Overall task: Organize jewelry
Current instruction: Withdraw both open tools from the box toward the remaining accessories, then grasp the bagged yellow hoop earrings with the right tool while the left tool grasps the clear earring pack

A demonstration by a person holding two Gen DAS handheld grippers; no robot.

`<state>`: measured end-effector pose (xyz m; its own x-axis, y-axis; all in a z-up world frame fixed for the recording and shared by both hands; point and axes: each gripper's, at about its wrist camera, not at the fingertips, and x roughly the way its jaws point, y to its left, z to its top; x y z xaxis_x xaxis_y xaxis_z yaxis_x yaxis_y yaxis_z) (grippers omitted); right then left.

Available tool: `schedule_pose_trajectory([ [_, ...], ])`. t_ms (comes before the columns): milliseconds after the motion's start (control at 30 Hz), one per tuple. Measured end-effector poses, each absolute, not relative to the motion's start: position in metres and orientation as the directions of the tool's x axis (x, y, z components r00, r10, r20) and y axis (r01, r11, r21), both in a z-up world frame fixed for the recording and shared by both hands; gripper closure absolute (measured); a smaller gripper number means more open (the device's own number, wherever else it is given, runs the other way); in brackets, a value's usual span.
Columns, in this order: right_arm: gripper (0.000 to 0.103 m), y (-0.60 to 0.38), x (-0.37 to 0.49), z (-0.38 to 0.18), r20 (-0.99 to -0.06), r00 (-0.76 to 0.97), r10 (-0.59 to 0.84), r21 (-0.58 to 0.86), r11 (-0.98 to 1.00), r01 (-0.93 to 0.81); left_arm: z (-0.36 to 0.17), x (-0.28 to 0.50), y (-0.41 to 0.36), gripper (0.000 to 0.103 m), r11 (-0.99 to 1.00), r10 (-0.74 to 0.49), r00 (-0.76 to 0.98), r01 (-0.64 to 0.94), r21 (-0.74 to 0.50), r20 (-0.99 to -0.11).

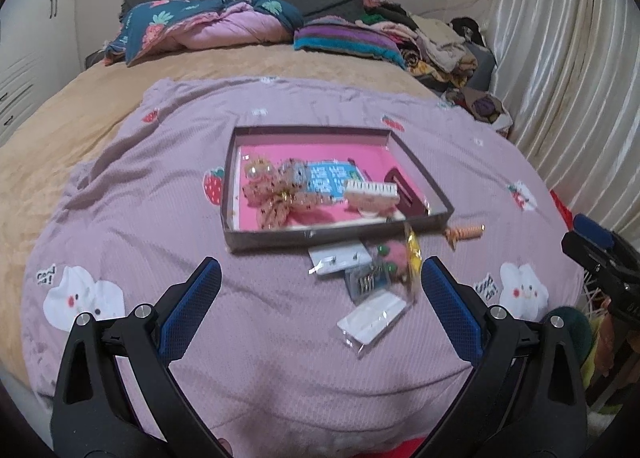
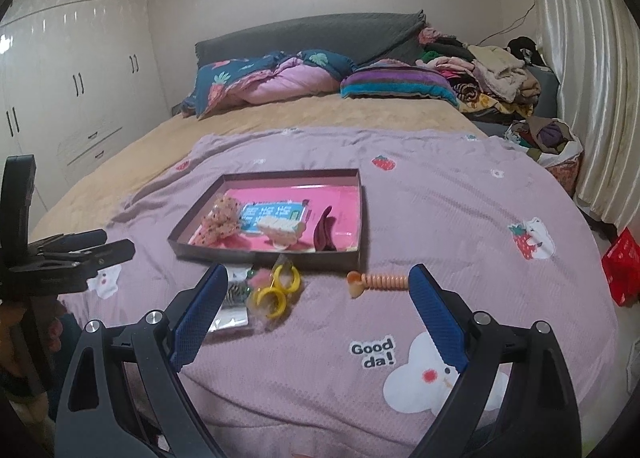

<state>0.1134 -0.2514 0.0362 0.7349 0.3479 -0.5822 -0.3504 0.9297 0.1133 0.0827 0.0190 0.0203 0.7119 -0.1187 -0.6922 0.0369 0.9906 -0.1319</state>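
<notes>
Both grippers' fingers [image 1: 200, 298] [image 2: 436, 310] apart, empty; packets [image 1: 374, 316] blurred, contents unclear

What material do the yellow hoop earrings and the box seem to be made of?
The yellow hoop earrings look like glossy plastic or resin: solid bright colour with shiny highlights. The box seems to be cardboard, with thin, straight dark matte walls and a pink lining, though this is not certain.

One box [image 2: 352, 214]; two yellow hoop earrings [image 2: 276, 290]; one orange spiral hair tie [image 2: 380, 282]; two clear packets [image 1: 374, 318].
</notes>
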Motion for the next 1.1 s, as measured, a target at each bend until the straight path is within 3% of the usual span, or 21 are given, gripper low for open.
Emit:
schedule_pose_trajectory([
  [1100, 0.012, -0.246, 0.138, -0.018, -0.696, 0.612, 0.375, 0.199, 0.92, -0.337, -0.057, 0.089, -0.025, 0.01, 0.979, -0.176, 0.561, 0.184, -0.085, -0.809],
])
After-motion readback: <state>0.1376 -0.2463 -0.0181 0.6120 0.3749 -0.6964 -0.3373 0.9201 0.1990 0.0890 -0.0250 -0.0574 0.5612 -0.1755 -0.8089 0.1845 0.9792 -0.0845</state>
